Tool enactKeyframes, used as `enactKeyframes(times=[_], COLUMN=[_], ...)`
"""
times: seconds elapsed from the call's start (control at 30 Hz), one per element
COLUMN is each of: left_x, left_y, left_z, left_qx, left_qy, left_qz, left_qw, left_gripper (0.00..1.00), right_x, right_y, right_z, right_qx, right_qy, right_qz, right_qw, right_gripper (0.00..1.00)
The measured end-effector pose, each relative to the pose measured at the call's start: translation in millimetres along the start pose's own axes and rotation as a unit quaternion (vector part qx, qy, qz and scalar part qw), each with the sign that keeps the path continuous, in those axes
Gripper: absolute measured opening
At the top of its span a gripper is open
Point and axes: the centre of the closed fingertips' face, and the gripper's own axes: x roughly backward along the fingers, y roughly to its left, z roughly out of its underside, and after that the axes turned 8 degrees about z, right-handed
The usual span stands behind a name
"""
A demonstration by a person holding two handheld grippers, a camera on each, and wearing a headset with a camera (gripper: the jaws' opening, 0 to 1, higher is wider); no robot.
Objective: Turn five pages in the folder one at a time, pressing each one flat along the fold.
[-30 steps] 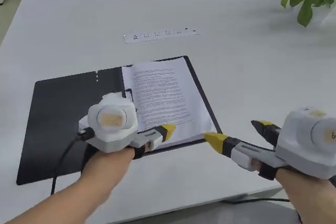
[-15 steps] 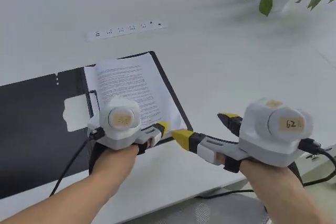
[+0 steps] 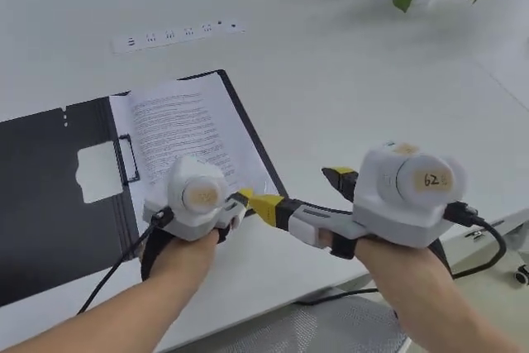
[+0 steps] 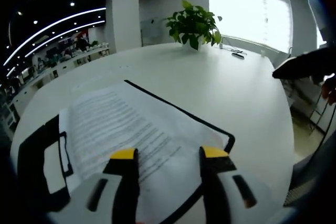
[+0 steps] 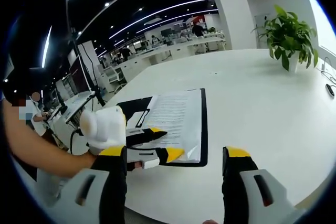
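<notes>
Head view looks down; both gripper views face forward, sharing the folder [image 3: 50,204].

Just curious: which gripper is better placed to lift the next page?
Left, probably: the left gripper hangs open over a corner of the page; the right gripper is open, off the folder.

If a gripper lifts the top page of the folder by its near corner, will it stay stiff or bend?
The page looks like thin printed paper, so it would probably droop and curl. It seems light, so a small pull should raise it. The clip sits at its inner edge, so it would likely swing over, not slide free.
</notes>
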Motion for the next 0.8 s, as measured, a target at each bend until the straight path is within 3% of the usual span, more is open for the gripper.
enactKeyframes(times=[0.27, 0.37, 0.43, 0.7, 0.8], left_x=[1.0, -1.9, -1.7, -3.0, -3.2], left_y=[1.4, -5.4, -4.1, 3.2, 4.1], left_z=[0.0, -2.2, -2.0, -2.4, -2.3], left_qx=[-0.008, -0.052, -0.038, -0.051, -0.025], left_qy=[-0.035, -0.032, -0.034, -0.029, -0.035], left_qz=[0.011, 0.031, 0.025, 0.017, 0.015], left_qw=[0.9993, 0.9977, 0.9984, 0.9981, 0.999], left_gripper=[0.37, 0.18, 0.16, 0.05, 0.04], right_x=[-8.3, -13.0, -16.5, -31.9, -41.4], right_y=[-1.4, -3.0, -3.8, -1.1, 0.9], right_z=[5.4, 6.7, 8.0, 16.0, 18.0], right_qx=[-0.003, -0.008, -0.007, -0.011, -0.013], right_qy=[0.011, 0.014, 0.017, 0.031, 0.035], right_qz=[-0.004, -0.005, -0.005, -0.009, -0.009], right_qw=[0.9999, 0.9999, 0.9998, 0.9994, 0.9993], right_gripper=[0.73, 0.73, 0.73, 0.7, 0.63])
